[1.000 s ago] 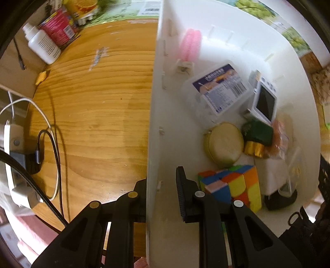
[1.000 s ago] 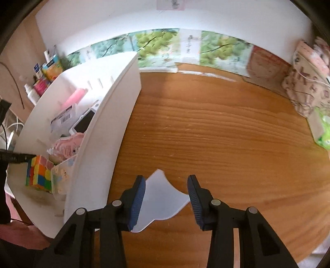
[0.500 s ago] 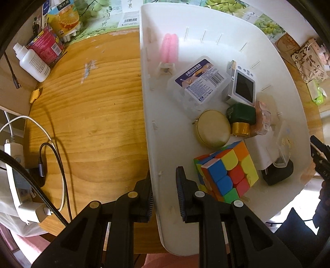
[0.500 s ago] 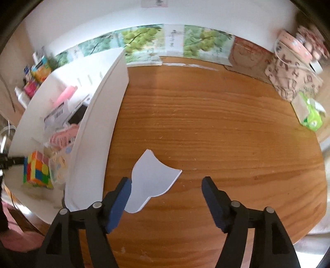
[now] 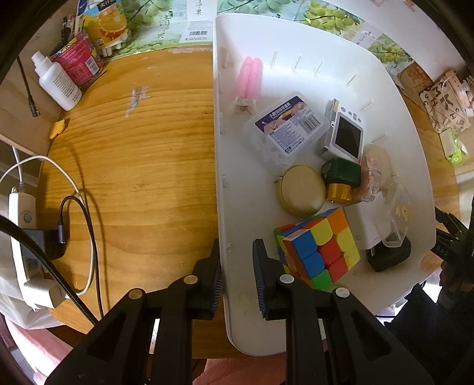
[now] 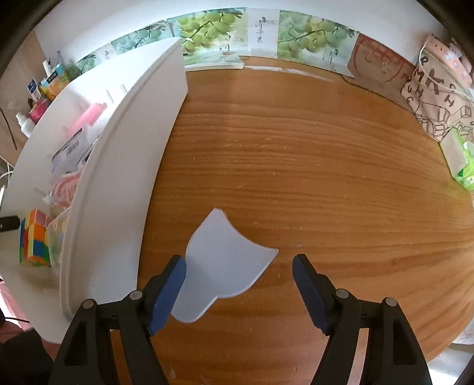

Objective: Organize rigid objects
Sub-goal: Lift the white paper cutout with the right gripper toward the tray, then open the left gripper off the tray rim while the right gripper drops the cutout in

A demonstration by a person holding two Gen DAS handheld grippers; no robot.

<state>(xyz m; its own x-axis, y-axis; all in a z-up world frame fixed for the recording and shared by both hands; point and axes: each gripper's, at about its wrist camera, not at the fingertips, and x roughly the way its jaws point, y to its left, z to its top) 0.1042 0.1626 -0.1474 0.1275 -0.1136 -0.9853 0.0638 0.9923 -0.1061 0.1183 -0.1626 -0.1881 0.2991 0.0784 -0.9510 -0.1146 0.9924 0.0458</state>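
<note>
My left gripper (image 5: pixel 237 278) straddles the left wall of a white storage bin (image 5: pixel 219 165), with the jaws slightly apart around it. The bin holds a colourful puzzle cube (image 5: pixel 318 244), a round gold case (image 5: pixel 300 194), a clear labelled box (image 5: pixel 286 126), a small white screen device (image 5: pixel 346 137), a green and gold bottle (image 5: pixel 340 180) and a pink item (image 5: pixel 250 78). My right gripper (image 6: pixel 240 287) is open and empty above a flat white divider piece (image 6: pixel 226 260) lying on the wooden table. The bin (image 6: pixel 112 183) stands to its left.
Left of the bin, the left wrist view shows a white bottle (image 5: pixel 59 84), a red can (image 5: pixel 78 60), a juice carton (image 5: pixel 106 25) and a power strip with cables (image 5: pixel 23 237). In the right wrist view a patterned bag (image 6: pixel 438 97) and a green pack (image 6: pixel 462 160) lie at the far right.
My left gripper loosened its hold on the bin wall and the bin settled flat on the table. My right gripper opened wide and rose away from the white divider piece.
</note>
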